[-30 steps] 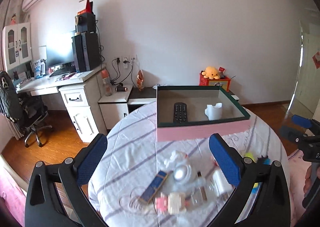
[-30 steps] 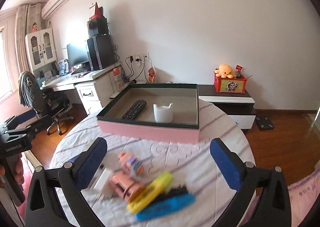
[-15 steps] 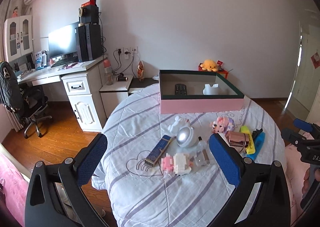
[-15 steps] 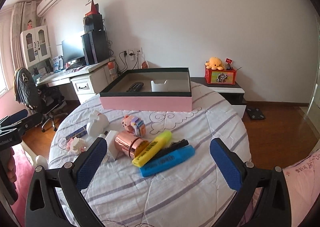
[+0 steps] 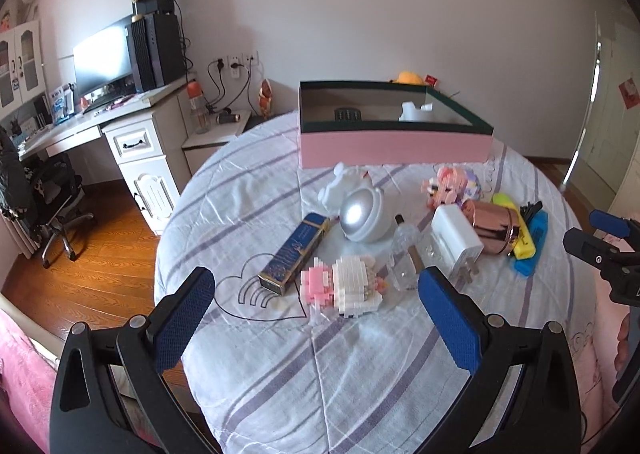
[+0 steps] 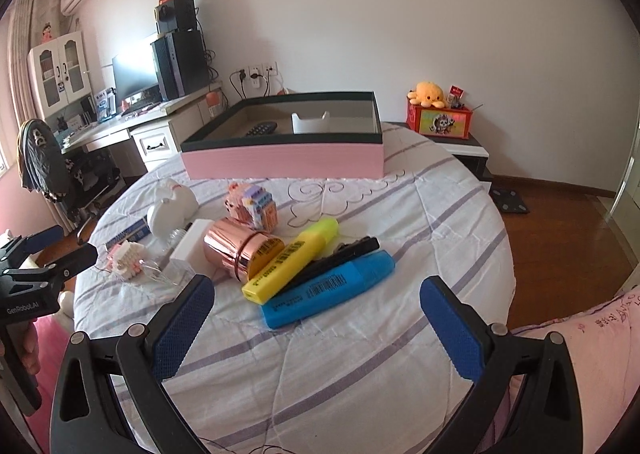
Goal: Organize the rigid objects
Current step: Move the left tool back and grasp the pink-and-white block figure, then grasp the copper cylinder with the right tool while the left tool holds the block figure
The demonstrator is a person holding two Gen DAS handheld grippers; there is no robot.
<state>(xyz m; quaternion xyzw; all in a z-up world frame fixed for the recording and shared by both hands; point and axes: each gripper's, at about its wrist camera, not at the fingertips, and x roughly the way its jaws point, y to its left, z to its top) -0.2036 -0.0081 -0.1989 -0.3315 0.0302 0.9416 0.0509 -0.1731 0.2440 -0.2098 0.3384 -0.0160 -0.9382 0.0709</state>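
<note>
Both grippers hang above the near edge of the round table (image 5: 360,374), jaws spread wide and holding nothing: your left gripper (image 5: 316,318) faces a pink-and-white brick figure (image 5: 344,286), your right gripper (image 6: 316,318) faces a blue highlighter (image 6: 328,290).

The loose pieces lie clustered mid-table, well short of the pink box (image 6: 284,162) at the far side, which already holds a remote (image 6: 262,129) and a white holder (image 6: 310,122). A yellow highlighter (image 6: 292,258) rests against a black clip (image 6: 340,254) and the blue one, with a copper cylinder (image 6: 240,250) touching its near end.

For a clean pickup, take the blue highlighter first: it lies outermost and nearest you. Straddle its barrel crosswise near the middle, so neither finger nudges the clip beside it. Lift straight before carrying it toward the box. On the left, the brick figure likely crumbles under a hard squeeze; close gently across its broad sides.
</note>
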